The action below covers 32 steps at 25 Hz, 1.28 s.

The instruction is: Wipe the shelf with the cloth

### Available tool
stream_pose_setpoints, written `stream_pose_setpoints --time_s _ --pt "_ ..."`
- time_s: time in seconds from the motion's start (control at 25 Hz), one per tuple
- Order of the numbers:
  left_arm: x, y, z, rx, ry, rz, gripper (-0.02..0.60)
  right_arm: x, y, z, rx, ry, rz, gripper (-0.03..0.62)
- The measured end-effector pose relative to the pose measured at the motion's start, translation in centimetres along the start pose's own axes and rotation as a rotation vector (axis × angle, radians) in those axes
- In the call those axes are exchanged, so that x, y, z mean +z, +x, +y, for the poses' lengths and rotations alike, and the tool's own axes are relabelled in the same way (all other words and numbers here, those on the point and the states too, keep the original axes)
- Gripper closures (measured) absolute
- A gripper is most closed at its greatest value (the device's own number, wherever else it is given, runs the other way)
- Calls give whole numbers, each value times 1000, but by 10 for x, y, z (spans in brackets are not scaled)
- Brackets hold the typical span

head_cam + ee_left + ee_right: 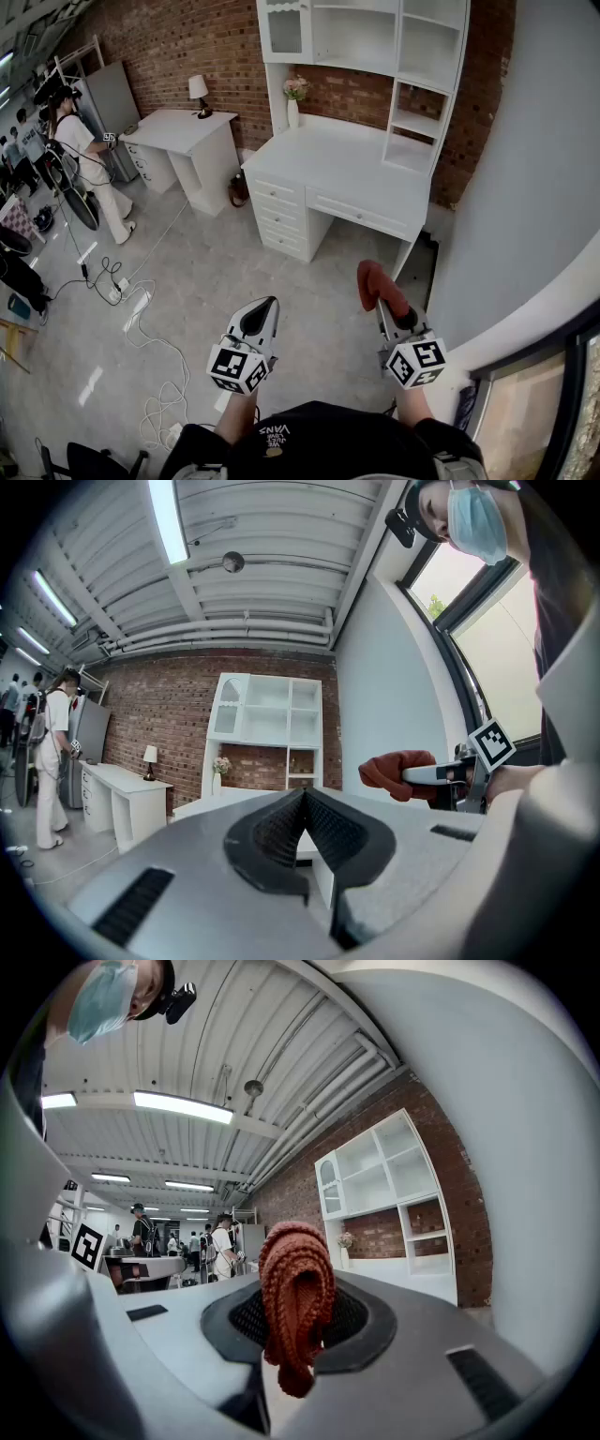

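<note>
- The white shelf (419, 122) unit stands on the counter (347, 173) against the brick wall (178, 42), well ahead of both tools, so wiping has not begun.
- The right hand-held gripper (384, 305) is clamped on the rust-red knitted cloth (373, 279), which is folded and juts forward, apparently so that it meets a shelf board first.
- The left hand-held gripper (265, 311) has its jaws together with nothing between them, and is held low alongside.

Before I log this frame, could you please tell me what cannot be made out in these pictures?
Head view: the top of the shelf unit is cut off by the upper edge; any dust on it is too small to see.
Right gripper view: the cloth covers the jaw tips of the right gripper.
Left gripper view: the left gripper, jaws closed, hides the front of the desk.
</note>
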State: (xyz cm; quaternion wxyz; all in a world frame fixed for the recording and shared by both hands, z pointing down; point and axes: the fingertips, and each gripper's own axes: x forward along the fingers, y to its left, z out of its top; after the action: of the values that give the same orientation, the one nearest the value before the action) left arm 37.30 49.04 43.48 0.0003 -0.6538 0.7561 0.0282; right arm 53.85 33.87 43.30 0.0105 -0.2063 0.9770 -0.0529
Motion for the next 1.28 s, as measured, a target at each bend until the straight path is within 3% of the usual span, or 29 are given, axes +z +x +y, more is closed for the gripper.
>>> stream_pose_setpoints --time_s 0.36,0.68,1.0,1.28 --pt "-10 11 -11 42 -19 0 574 1 4 -24 35 37 -9 507" --pt "-20 41 10 25 -37 21 574 -8 36 -38 27 69 11 507" --pt "-35 101 76 -21 -67 32 574 -13 112 -51 -25 58 18 507" --pt "-18 159 161 -49 -51 17 574 -2 209 -55 -66 58 4 507"
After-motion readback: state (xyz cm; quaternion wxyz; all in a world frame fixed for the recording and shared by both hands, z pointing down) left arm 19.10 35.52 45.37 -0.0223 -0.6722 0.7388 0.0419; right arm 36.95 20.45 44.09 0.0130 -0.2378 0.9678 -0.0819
